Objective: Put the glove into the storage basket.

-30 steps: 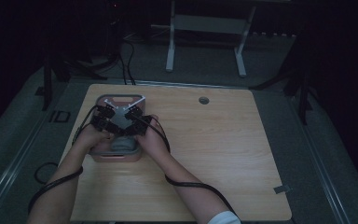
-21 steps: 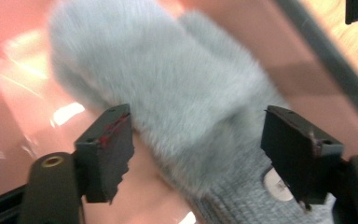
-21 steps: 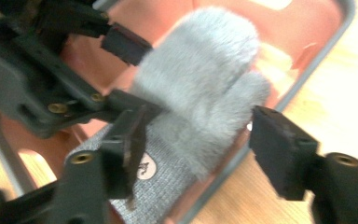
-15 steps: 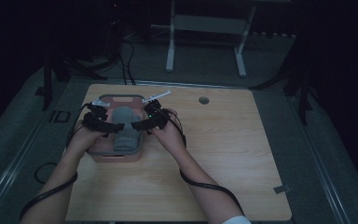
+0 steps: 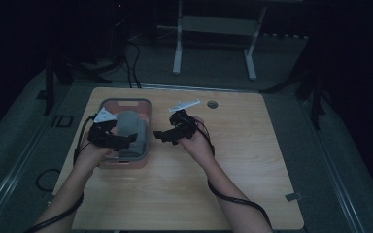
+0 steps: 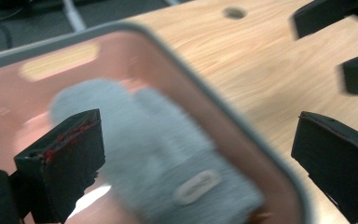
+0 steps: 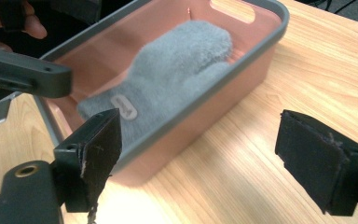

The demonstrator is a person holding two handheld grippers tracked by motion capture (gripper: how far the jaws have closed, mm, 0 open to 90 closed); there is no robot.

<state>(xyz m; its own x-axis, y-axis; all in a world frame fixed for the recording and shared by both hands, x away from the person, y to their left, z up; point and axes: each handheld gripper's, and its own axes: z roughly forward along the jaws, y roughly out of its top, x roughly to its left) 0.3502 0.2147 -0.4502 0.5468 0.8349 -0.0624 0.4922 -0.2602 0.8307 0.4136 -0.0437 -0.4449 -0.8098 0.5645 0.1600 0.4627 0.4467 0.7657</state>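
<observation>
A pink bin (image 5: 126, 101) with a grey rim stands on the left part of the wooden table. A fluffy grey mitten (image 5: 128, 128) lies in it, its cuff draped on the near rim. My left gripper (image 5: 126, 141) hangs over the bin's near left side. Its jaws have just been opening and stand wide, with the mitten (image 6: 168, 163) below them, untouched. My right gripper (image 5: 161, 136) hovers over bare table just right of the bin. Its jaws have also just been opening, with nothing between them (image 7: 203, 158). They face the bin's wall (image 7: 223, 93).
A round cable hole (image 5: 212, 104) sits near the table's far edge. Wide bare tabletop (image 5: 252, 160) lies to the right of the bin. A metal stand (image 5: 213, 43) and cables are on the floor beyond the table. Both grippers trail cables along the forearms.
Both hands drew apart from over the middle of the bin, left to the left, right to the right. Both sets of jaws opened, and the mitten now lies free in the bin.
</observation>
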